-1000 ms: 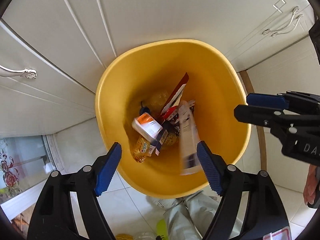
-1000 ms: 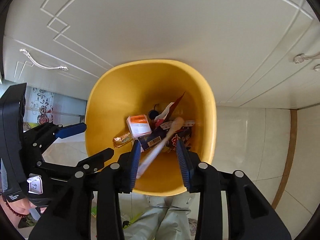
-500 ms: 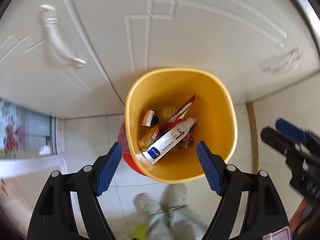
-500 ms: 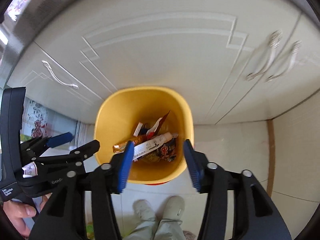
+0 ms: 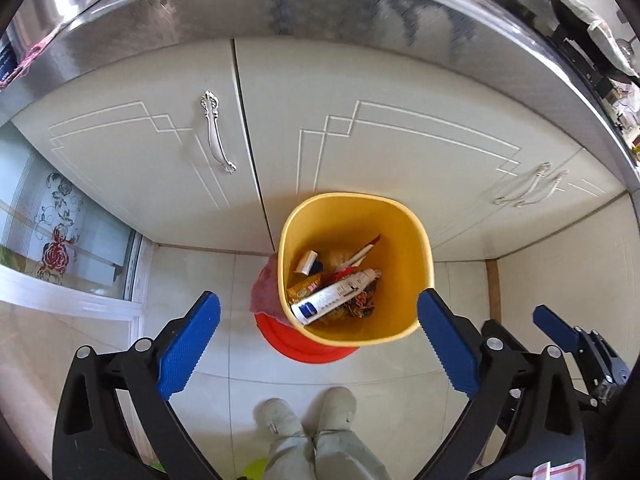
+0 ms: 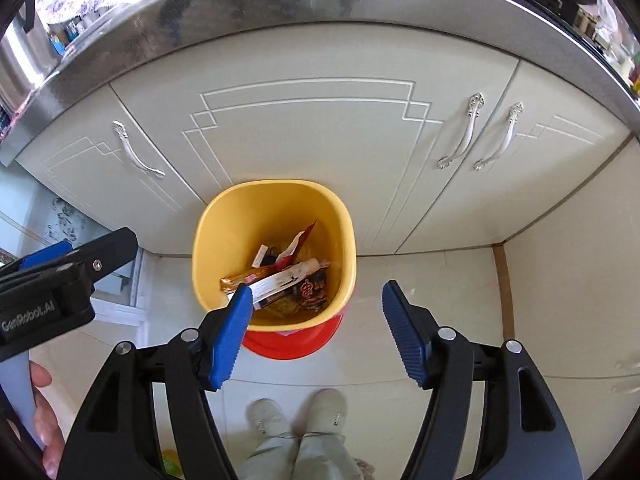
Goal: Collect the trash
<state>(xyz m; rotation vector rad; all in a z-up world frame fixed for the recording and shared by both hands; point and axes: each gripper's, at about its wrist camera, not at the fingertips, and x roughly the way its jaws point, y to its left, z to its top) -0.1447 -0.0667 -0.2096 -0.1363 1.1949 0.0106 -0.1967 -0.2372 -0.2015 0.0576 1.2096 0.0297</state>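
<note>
Yellow bin [image 5: 416, 240] stands on the tiled floor [image 5: 200, 272], close against the foot of the pale cabinet doors [image 5: 380, 140], below a metal counter edge [image 5: 320, 4]. A red base or second container [image 5: 304, 346] shows under the bin's near side; something reddish and translucent [image 5: 264, 292] hangs at its left wall, exact nature unclear.

Trash lies at the bin's bottom: a white tube with a blue end [image 5: 332, 296] slanting across the middle, a gold snack wrapper [image 5: 304, 285] beside it toward the left wall, a small white and orange box [image 5: 306, 261] toward the cabinet side, a red and white wrapper [image 5: 362, 251] leaning up the far wall, and dark printed wrappers [image 5: 362, 304] under the tube. In the right wrist view the same tube [image 6: 286, 280] and gold wrapper [image 6: 240, 278] lie there too.

Left gripper [image 5: 318, 344]: blue pads spread wide and opening, nothing between them, held well above the bin. Right gripper [image 6: 316, 336]: jaws parted and opening, also empty, above the bin's near rim [image 6: 280, 322].

A person's pale shoes [image 5: 304, 414] stand on the floor just near of the bin. A hand [image 6: 44, 412] holds the left tool's handle at the lower left of the right wrist view.
</note>
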